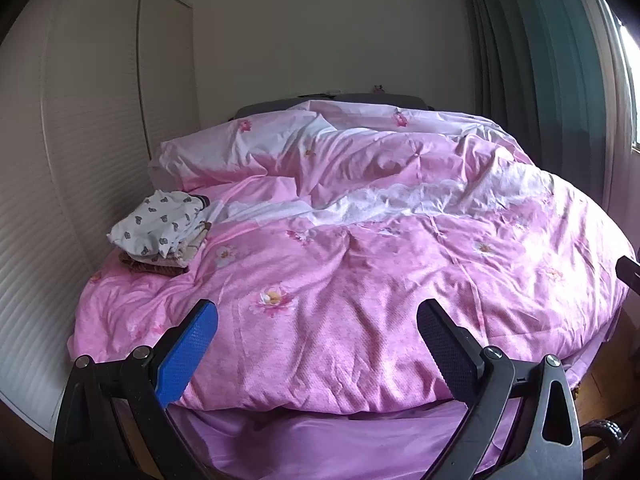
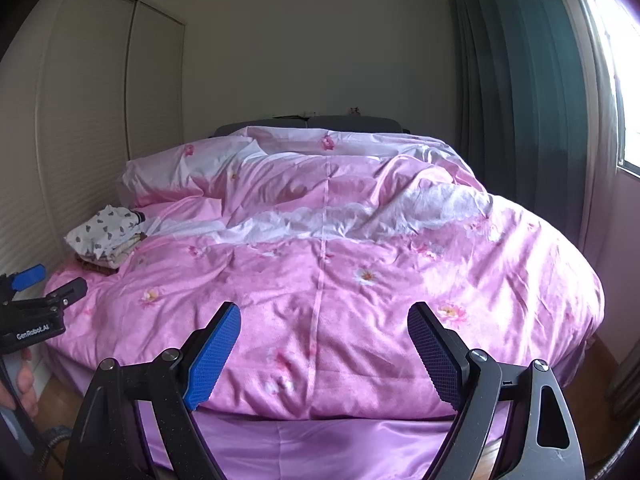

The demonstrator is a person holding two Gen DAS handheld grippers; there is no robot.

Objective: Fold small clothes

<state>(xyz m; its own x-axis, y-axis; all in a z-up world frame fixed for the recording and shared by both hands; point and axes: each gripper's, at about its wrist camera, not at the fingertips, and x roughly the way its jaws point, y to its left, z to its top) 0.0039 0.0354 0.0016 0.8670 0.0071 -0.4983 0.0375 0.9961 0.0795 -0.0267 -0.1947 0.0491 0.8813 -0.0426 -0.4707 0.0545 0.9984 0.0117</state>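
Note:
A small stack of folded clothes lies on the left side of a bed with a pink flowered duvet. The top piece is white with dark hearts, and brown and beige pieces lie under it. The stack also shows in the right wrist view. My left gripper is open and empty, held off the foot of the bed. It also appears at the left edge of the right wrist view. My right gripper is open and empty, also held off the foot of the bed.
A white ribbed wardrobe stands close along the bed's left side. Green curtains and a window are on the right. Pillows lie at the head. Wooden floor shows around the bed.

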